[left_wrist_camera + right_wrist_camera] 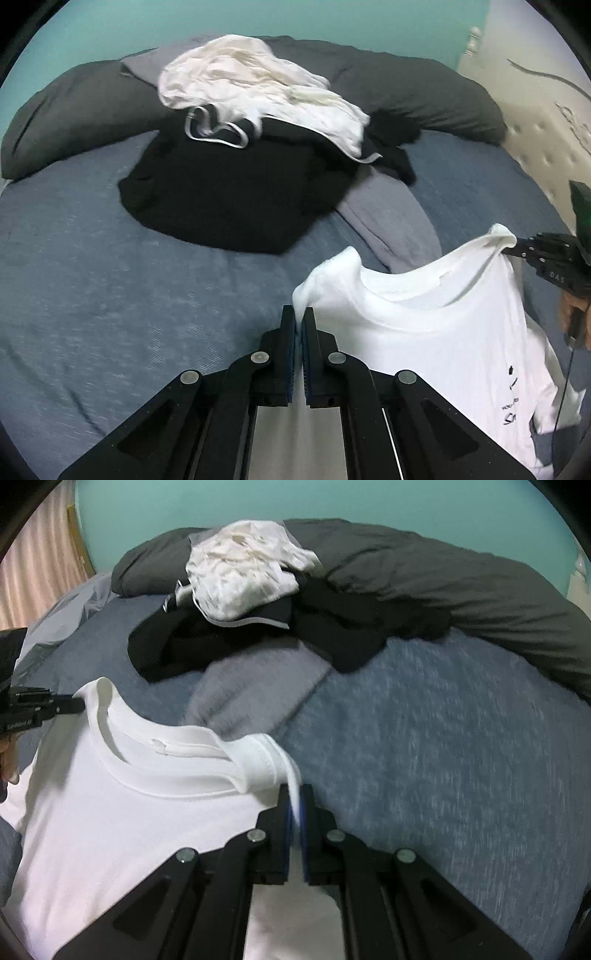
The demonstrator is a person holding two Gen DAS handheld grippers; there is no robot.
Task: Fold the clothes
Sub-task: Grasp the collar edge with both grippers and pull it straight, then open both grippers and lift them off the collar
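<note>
Both tools (299, 317) (297, 797) pinch white T-shirt (424, 332) shoulders above bed (110, 277).

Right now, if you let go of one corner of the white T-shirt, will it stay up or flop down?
Probably flop. The white T-shirt sags at the collar between the left gripper and right gripper, so it looks soft. It hangs in loose folds, so it seems light and would likely swing from the other shut jaws.

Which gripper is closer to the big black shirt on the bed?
Left, I think. The left gripper pinches the white T-shirt shoulder with the black shirt just ahead of it. The right gripper holds the other shoulder, farther off to the side.
</note>
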